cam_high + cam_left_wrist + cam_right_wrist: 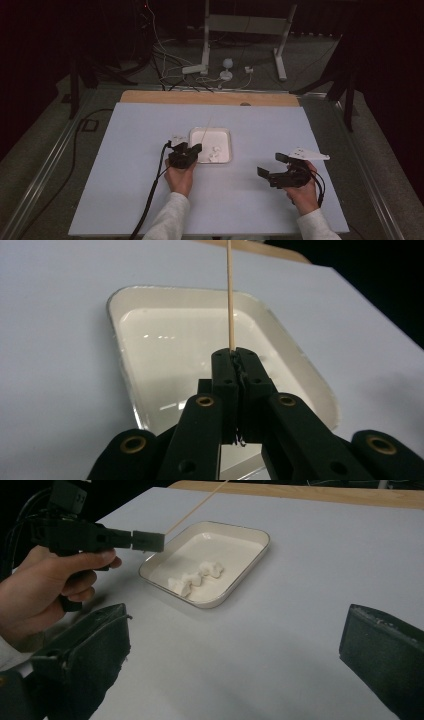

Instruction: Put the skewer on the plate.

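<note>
A thin wooden skewer [231, 290] sticks out of my left gripper [235, 354], whose jaws are shut on its near end. The stick points out over a white rectangular tray [125, 335]. From above, the left gripper [196, 148] sits at the tray's [227, 131] near left corner, and the skewer [206, 131] slants across it. Three small white lumps [192, 577] lie in the tray's [250, 565] near half, apart from the stick. My right gripper [271, 164] hovers to the tray's right, over bare table. Its jaws stand wide open with nothing between them [235, 645].
A pale sheet [125, 175] covers the table, with a wooden strip [210, 97] along its far edge. Beyond that, on the floor, are cables and a white stand's legs [205, 60]. A cable [155, 190] trails back from the left gripper.
</note>
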### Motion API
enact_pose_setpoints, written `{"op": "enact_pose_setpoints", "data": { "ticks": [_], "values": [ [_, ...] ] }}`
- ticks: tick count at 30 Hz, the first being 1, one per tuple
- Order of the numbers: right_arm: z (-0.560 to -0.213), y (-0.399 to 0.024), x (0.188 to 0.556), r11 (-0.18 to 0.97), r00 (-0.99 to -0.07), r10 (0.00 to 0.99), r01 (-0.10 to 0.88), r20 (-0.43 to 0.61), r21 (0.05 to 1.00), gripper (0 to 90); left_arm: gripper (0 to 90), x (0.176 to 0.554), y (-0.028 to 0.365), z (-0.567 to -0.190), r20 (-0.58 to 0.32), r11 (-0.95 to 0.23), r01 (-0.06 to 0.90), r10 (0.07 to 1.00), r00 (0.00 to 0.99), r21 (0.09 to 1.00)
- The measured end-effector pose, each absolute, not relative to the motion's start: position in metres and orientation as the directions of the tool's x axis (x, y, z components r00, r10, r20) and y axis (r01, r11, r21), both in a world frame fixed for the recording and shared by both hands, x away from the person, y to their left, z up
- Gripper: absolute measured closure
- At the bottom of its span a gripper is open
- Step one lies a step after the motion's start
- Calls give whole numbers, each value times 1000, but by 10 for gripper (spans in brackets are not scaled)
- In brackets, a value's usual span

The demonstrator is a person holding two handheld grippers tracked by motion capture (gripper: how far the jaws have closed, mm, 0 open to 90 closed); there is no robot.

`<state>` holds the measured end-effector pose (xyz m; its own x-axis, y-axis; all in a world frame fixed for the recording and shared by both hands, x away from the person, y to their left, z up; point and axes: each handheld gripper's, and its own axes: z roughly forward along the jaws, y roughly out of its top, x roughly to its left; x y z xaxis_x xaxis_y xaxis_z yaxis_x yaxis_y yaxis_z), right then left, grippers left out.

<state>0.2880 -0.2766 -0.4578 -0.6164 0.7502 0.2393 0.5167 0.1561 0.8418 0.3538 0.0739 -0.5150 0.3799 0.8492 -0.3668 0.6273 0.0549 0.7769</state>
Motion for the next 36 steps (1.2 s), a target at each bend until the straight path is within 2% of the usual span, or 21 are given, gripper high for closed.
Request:
{"op": "enact_pose_setpoints", "data": {
  "ticks": [4, 9, 14, 19, 21, 29, 36],
  "values": [
    [-458, -277, 288, 156, -617, 750, 517, 240, 841, 0, 870, 355, 72, -519, -373, 63, 645, 856, 357, 762],
    [-458, -278, 288, 154, -614, 752, 518, 240, 841, 0, 656, 355, 70, -519, -405, 73, 655, 835, 372, 752],
    [-458, -277, 288, 157, -616, 751, 517, 238, 842, 0, 554, 353, 74, -513, -441, 104, 639, 806, 395, 762],
    [-459, -278, 287, 153, -613, 752, 518, 241, 842, 0, 442, 350, 85, -502, -438, 103, 618, 795, 420, 779],
    [-459, -278, 287, 156, -613, 754, 518, 238, 841, 0, 368, 348, 92, -496, -446, 103, 619, 784, 431, 779],
    [-461, -280, 283, 155, -610, 759, 512, 230, 845, 0, 172, 327, 125, -469, -366, 54, 535, 787, 498, 843],
    [-462, -281, 278, 164, -614, 763, 485, 201, 859, 0, 60, 306, 152, -454, -274, -3, 459, 799, 535, 889]
  ]
}}
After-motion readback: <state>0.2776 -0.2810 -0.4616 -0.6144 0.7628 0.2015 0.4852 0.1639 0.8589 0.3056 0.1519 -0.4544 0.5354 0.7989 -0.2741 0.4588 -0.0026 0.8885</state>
